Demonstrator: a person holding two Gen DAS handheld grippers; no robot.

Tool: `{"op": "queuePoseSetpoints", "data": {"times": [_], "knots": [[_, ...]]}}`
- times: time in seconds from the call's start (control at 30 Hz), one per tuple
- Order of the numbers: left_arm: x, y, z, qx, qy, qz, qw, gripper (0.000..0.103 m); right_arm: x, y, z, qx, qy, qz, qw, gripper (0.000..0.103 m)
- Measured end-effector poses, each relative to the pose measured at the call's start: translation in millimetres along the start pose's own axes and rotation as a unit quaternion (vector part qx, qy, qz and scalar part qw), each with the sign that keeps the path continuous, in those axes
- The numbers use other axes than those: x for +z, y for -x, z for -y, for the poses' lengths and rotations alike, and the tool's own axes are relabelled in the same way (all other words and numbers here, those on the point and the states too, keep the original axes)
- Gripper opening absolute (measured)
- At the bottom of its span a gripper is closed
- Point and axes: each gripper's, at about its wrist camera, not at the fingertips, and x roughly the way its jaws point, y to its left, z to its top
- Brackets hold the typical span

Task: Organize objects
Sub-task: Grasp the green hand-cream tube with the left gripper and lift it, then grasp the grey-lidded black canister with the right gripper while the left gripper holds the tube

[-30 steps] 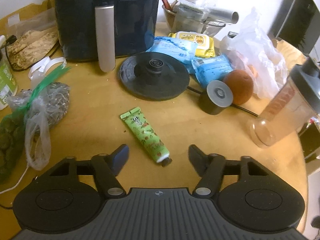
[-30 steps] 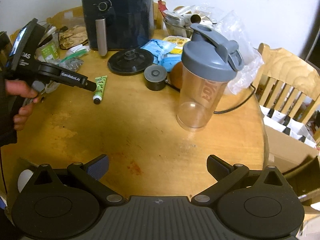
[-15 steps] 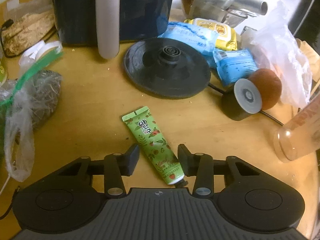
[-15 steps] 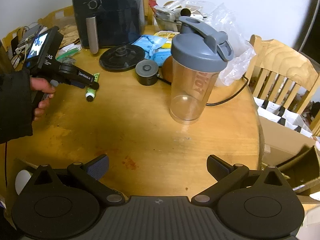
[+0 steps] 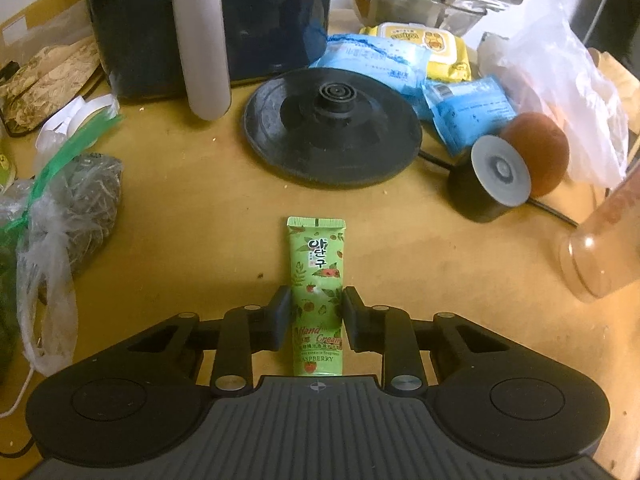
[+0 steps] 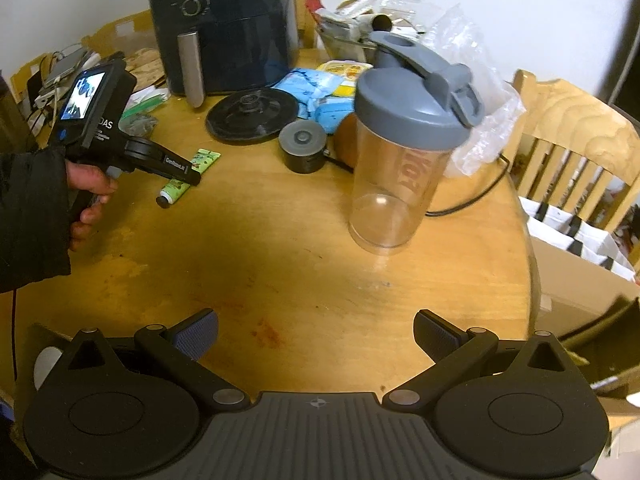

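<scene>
On the round wooden table (image 5: 420, 248) stand one dark air fryer (image 5: 208, 20) and one clear shaker bottle with a grey lid (image 6: 404, 152). The left hand-held gripper (image 5: 316, 314) has just closed onto the one green hand-cream tube (image 5: 318, 280), which it straightened, so lifting can follow. The right hand-held gripper (image 6: 316, 334) gapes empty.

The left gripper (image 5: 316, 314) is matt black plastic: a ribbed grey-black deck with a small crosshair mark, two round housings, and linkage arms with silver pivot screws. The right gripper (image 6: 316, 334) has the same build, with bluish textured pads (image 6: 198, 334). In the right wrist view, the left tool shows a pistol handle, a lit screen and white lettering, held by a hand (image 6: 90, 196) in a black sleeve (image 6: 32, 216).
</scene>
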Motion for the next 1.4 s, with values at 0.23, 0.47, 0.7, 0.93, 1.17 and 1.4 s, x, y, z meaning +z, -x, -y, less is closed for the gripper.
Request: {"op": "queuePoseSetpoints", "data": {"times": [0.23,0.47,0.7,0.93,1.17,1.4], "knots": [[-12,10,-12,-0.008,0.019,-0.019,0.9996,0.027,13,-6,-12,0.025,0.034,0.005,0.999,0.103],[-24,40,-20,-0.015,0.033,-0.01,0.9993,0.027,24,-15,-27,0.05,0.075,0.007,0.996,0.103],[-35,81,-15,-0.038,0.036,0.012,0.9986,0.027,34,-25,-42,0.07,0.111,0.024,0.991,0.103],[-51,117,-6,-0.065,0.035,0.026,0.9969,0.027,48,-38,-52,0.082,0.128,0.053,0.987,0.103],[-60,142,1,-0.07,0.033,0.038,0.9962,0.027,66,-51,-59,0.08,0.141,0.083,0.983,0.102],[-65,160,2,-0.066,0.04,0.047,0.9959,0.027,76,-64,-66,0.075,0.148,0.104,0.981,0.096]]}}
